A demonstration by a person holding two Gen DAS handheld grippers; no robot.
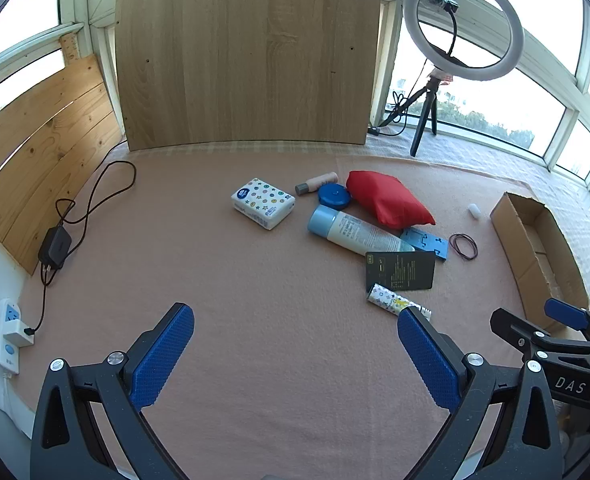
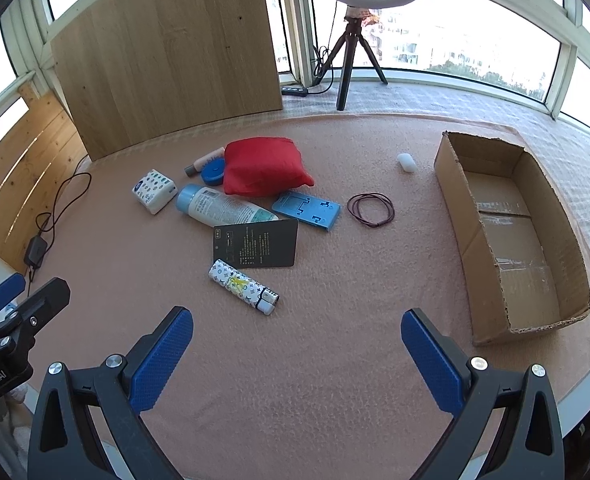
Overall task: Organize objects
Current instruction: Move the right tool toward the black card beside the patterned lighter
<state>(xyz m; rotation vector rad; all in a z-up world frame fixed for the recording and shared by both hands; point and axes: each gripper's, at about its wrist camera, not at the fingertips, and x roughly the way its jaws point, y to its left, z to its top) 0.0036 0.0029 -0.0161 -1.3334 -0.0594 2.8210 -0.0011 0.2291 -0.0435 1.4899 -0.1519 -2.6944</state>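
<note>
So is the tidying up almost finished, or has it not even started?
Not started, it seems. The cardboard box is empty. Nothing is in hand: the left gripper and right gripper both hover with jaws wide open. Everything is left on the mat: the red pouch, lotion bottle, tissue pack, black card, patterned lighter, blue holder and hair ties.

Daylight pours through white-framed windows (image 2: 475, 52) curving around the far side, with what seem to be trees and buildings beyond. A pale wood panel (image 1: 247, 56) leans upright against them, beside knotty pine boards (image 1: 43, 152). A pinkish cloth (image 2: 335, 288) covers the surface, where a ring light (image 1: 463, 24) stands on a tripod.
</note>
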